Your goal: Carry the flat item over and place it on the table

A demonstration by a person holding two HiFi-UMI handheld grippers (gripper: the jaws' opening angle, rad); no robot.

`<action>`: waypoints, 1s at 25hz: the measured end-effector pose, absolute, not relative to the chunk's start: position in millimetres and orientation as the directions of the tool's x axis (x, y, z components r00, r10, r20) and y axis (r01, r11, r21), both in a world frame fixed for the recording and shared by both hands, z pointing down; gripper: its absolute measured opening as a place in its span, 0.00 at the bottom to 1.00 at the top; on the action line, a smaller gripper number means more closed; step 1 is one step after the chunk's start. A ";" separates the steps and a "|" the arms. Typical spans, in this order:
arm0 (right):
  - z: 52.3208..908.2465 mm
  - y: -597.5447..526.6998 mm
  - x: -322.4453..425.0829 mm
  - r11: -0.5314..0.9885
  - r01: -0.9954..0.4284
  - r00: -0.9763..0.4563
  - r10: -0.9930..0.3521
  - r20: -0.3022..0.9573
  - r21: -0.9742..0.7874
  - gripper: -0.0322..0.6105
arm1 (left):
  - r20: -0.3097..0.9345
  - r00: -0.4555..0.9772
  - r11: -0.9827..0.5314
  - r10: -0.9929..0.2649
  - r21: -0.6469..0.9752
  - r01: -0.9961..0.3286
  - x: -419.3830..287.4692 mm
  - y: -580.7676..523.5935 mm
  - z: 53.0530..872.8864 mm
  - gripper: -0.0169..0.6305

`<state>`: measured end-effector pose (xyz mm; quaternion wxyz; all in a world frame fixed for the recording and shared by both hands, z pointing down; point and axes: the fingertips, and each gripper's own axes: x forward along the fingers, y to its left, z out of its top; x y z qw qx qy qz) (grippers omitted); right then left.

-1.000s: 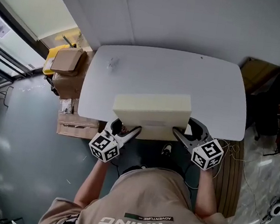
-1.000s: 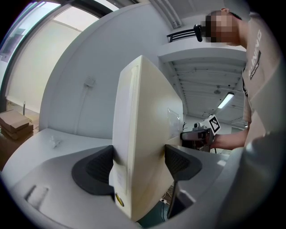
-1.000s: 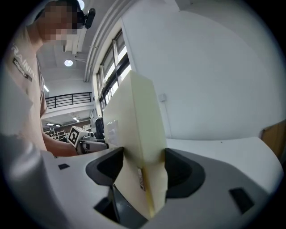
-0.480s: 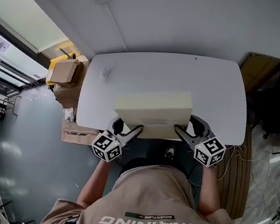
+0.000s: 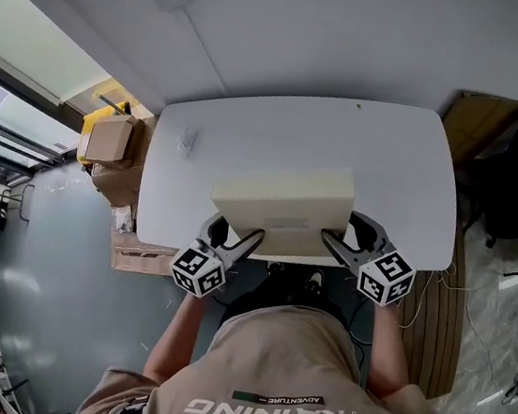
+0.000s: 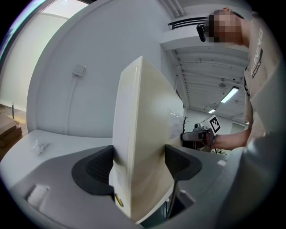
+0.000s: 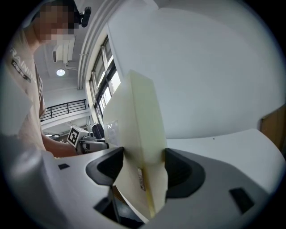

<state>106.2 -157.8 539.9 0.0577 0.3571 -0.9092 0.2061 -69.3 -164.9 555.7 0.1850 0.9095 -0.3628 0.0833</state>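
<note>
A flat cream box (image 5: 283, 206) hangs over the near half of the white table (image 5: 250, 134), tilted, held from both near corners. My left gripper (image 5: 235, 243) is shut on its left near edge, and the black pads press both faces of the box (image 6: 143, 147). My right gripper (image 5: 335, 242) is shut on the right near edge, where the box (image 7: 140, 147) stands between the pads. Each gripper shows in the other's view: the right gripper (image 6: 196, 135) and the left gripper (image 7: 87, 142). I cannot tell whether the box touches the tabletop.
A small clear scrap (image 5: 187, 140) lies on the table's far left. Cardboard boxes (image 5: 112, 139) and a yellow bin stand on the floor to the left. A brown board (image 5: 478, 121) and dark chair stand to the right. A grey wall runs behind the table.
The box and both grippers have shifted slightly forward over the table, and the head view has shifted a little. Both grips are unchanged.
</note>
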 end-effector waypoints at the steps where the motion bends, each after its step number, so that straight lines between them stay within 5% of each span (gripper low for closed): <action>1: 541.8 -160.1 105.3 0.655 -0.678 -0.734 -0.628 0.258 -0.334 0.47 | 0.284 0.727 -0.670 -0.625 0.283 -0.686 -70.4 -167.5 558.4 0.56; 15: 559.6 -237.5 59.8 0.557 -0.756 -0.654 -0.660 0.370 -0.342 0.47 | 0.273 0.807 -0.707 -0.524 0.389 -0.591 -113.1 -259.0 589.0 0.56; 25: 602.8 -277.7 57.8 0.547 -0.723 -0.691 -0.591 0.417 -0.422 0.47 | 0.400 0.784 -0.634 -0.475 0.462 -0.620 -116.1 -293.1 627.6 0.56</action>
